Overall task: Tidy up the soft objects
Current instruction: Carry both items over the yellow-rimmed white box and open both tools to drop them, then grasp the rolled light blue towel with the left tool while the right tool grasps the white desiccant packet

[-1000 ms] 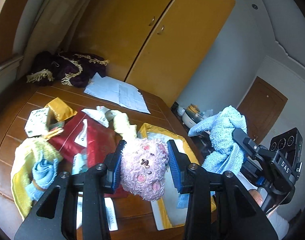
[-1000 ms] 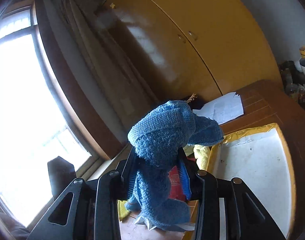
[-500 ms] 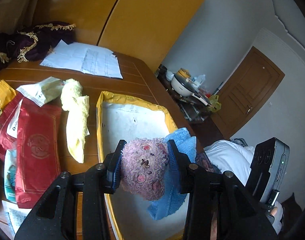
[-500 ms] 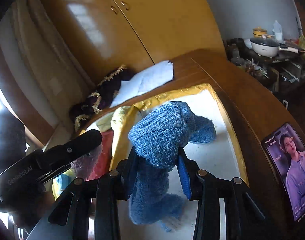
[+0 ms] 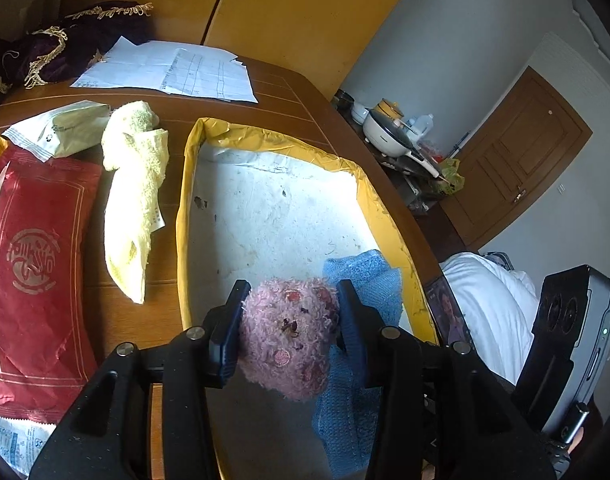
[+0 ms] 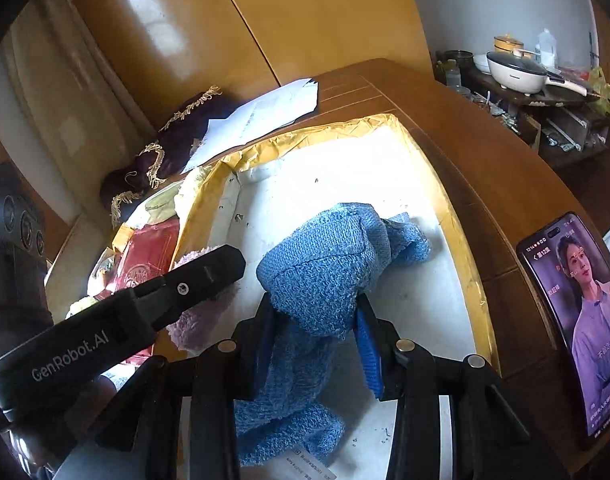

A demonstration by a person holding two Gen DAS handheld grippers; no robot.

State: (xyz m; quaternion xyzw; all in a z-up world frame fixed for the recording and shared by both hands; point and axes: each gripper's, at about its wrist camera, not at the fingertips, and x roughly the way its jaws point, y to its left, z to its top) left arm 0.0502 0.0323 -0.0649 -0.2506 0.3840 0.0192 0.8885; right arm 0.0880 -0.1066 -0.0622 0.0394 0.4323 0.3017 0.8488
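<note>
Left claw (image 5: 289, 334) clamped on pink plush (image 5: 287, 344), directly above tray (image 5: 183, 216) near end. Right claw (image 6: 315, 336) grips blue towel (image 6: 329, 264) alongside (towel's tail touches tray floor). Release straight down.

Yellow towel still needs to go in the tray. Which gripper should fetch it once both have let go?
Left, probably. The yellow towel lies just left of the tray, on the left gripper's side. The right gripper sits over the tray's right half with the blue towel.

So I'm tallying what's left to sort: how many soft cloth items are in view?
3: pink plush in the left gripper, blue towel in the right gripper over the tray, yellow towel on the table. More may be hidden.
</note>
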